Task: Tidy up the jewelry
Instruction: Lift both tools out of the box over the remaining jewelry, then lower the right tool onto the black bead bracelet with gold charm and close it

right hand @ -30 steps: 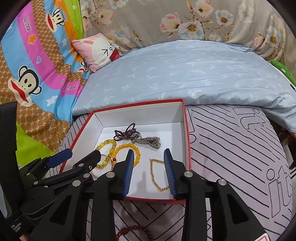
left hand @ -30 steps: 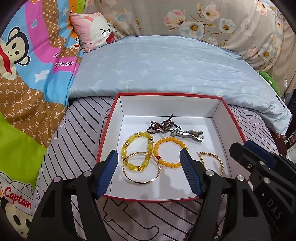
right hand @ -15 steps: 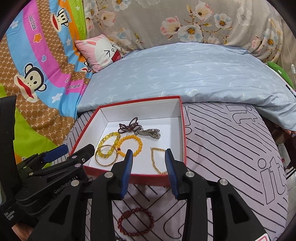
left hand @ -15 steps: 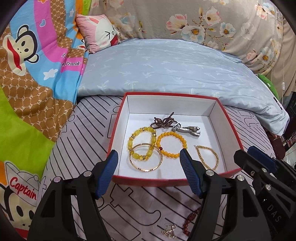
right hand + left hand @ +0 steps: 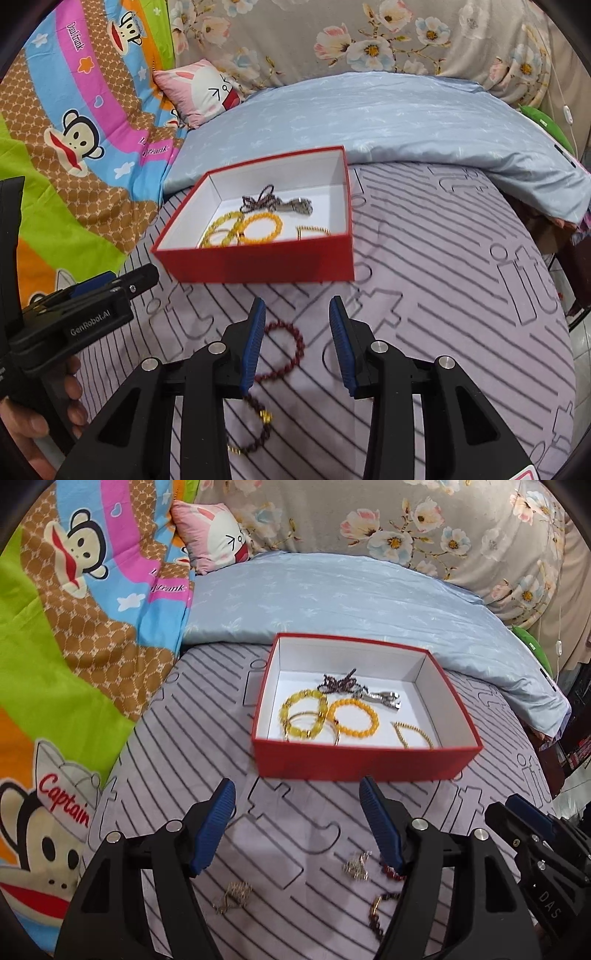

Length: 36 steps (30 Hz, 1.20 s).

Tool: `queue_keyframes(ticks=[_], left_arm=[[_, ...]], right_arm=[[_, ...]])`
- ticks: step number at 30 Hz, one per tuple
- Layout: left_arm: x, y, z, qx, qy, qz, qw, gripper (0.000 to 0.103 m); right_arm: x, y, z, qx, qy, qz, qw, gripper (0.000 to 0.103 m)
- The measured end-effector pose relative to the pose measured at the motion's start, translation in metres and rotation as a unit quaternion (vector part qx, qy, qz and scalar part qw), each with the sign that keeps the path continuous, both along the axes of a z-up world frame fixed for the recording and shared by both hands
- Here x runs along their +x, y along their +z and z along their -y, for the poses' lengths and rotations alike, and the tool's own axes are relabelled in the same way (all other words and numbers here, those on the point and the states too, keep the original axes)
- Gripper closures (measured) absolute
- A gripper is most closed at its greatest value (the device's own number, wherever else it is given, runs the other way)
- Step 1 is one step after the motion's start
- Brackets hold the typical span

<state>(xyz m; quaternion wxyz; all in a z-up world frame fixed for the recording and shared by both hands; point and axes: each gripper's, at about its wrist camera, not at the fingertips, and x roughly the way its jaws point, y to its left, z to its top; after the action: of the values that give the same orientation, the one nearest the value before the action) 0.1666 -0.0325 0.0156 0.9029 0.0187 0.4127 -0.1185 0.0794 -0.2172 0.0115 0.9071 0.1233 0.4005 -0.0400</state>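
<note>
While hovering short of red box [image 5: 365, 762] on bed [image 5: 207, 716]: left hand-held gripper [image 5: 297, 821] wide, empty; right hand-held gripper [image 5: 297, 341] narrower, empty, over dark red bracelet [image 5: 286, 350].

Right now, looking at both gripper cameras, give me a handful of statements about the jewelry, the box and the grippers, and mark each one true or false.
1. The red box holds an orange bead bracelet. True.
2. The right gripper is clamped on the dark red bead bracelet. False: its jaws are open and the bracelet lies on the striped mat beneath them.
3. The left gripper is open and holds nothing. True.
4. All the jewelry is already in the box. False: a small gold chain and other pieces lie on the mat.
5. The box has its lid on. False: it is open on top.
</note>
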Motion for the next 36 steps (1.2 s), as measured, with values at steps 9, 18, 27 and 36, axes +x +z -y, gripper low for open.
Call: queue_keyframes(ticks=[9, 18, 27, 36], left_arm=[[-0.043, -0.024, -0.023, 0.007, 0.004, -0.023, 0.9997, 0.036], [-0.077, -0.046, -0.046, 0.009, 0.008, -0.047, 0.9988, 0.036], [-0.095, -0.055, -0.067, 0.01, 0.013, -0.057, 0.9982, 0.036], [-0.094, -0.062, -0.077, 0.01, 0.026, -0.067, 0.9973, 0.036]], right_arm=[[-0.04, -0.027, -0.017, 0.005, 0.012, -0.031, 0.999, 0.067], [-0.054, -0.053, -0.037, 0.009, 0.029, -0.059, 0.998, 0.067], [-0.043, -0.061, -0.046, 0.001, 0.038, -0.064, 0.997, 0.067], [-0.032, -0.069, -0.053, -0.005, 0.047, -0.072, 0.996, 0.067]])
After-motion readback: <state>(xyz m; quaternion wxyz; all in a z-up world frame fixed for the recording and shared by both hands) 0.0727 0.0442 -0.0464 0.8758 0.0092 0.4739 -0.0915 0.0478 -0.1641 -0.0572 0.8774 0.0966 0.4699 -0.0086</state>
